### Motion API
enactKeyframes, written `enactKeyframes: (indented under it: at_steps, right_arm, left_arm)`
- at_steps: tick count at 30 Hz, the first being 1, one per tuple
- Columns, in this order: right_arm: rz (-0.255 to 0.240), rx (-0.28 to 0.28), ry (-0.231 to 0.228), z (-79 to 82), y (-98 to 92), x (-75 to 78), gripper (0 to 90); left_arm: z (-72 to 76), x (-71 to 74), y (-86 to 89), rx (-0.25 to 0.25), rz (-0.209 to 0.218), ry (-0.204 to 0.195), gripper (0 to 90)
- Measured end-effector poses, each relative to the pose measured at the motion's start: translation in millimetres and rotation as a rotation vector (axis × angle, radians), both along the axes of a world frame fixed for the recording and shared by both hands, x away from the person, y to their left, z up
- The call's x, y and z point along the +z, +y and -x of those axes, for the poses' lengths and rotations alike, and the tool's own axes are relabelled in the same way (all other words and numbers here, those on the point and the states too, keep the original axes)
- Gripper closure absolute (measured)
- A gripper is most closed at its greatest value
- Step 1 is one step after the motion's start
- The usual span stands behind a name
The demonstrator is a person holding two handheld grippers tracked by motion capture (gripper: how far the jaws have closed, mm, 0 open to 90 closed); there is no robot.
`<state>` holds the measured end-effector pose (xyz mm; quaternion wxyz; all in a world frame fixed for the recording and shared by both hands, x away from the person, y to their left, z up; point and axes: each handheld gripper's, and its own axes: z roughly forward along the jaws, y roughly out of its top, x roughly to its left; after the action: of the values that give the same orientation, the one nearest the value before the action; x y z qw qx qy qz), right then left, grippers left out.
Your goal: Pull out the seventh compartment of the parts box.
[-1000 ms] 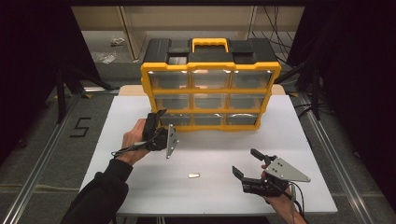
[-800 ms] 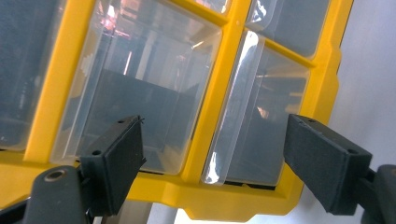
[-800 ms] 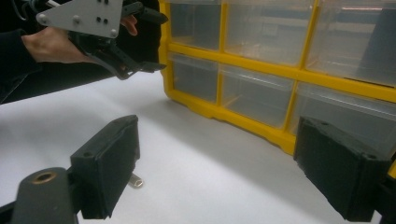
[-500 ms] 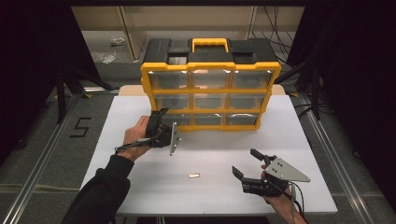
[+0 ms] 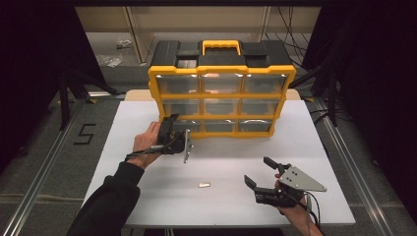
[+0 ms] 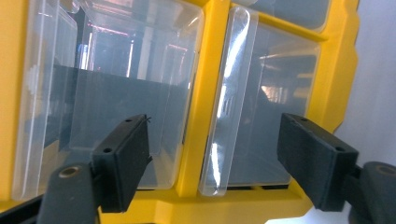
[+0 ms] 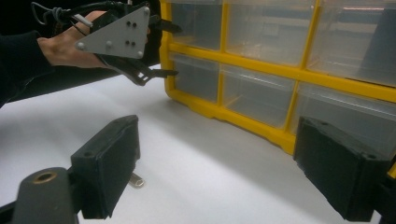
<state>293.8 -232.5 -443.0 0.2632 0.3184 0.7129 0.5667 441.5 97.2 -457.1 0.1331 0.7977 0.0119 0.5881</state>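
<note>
Yellow organiser [image 5: 222, 91]: stands upright at the far side of the white table [image 5: 147, 196], nine clear drawers in a three-by-three grid, black top with a yellow handle.
Target drawer [image 6: 243, 102]: bottom row, at the organiser's left end as the high view shows it; its clear pull tab stands between the jaws in the left gripper view.
Left gripper [image 5: 174, 129]: held right at that drawer's front; the jaws have just been closing, yet they stand wide and apart from the tab, gripping nothing.
Right gripper [image 5: 265, 173]: rests near the table's front right corner, jaws spread and empty.
Small metal piece [image 5: 204, 185]: lies loose on the table between the two hands, well apart from the organiser.
Step in hand, as I judge it: taking hold of the tab to pull the drawer out.
Doing it well: centre the tab between the pads, pinch squarely across it, then draw straight back along the drawer's run; a skewed pull could jam the drawer or drag the organiser forward.
Spare hand: could steady the case if it starts to shift.
</note>
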Motion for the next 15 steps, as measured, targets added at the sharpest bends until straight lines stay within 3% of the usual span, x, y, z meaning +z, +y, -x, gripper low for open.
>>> enactKeyframes:
  at_steps: [2,9,15]
  right_arm:
    - [0.001,0.001,0.000,0.1,0.0,-0.1,15.6]
    - [0.001,0.002,0.001,0.0,0.0,0.0,15.6]
    - [0.000,0.003,0.000,-0.1,-0.1,-0.1,15.6]
  left_arm:
    - [-2.2,-0.8,-0.7,0.003,-0.007,0.012,26.4]
    - [-4.0,-5.9,-4.6,0.024,-0.038,-0.010,28.9]
    - [-6.6,-8.3,-5.5,0.035,-0.036,-0.024,30.9]
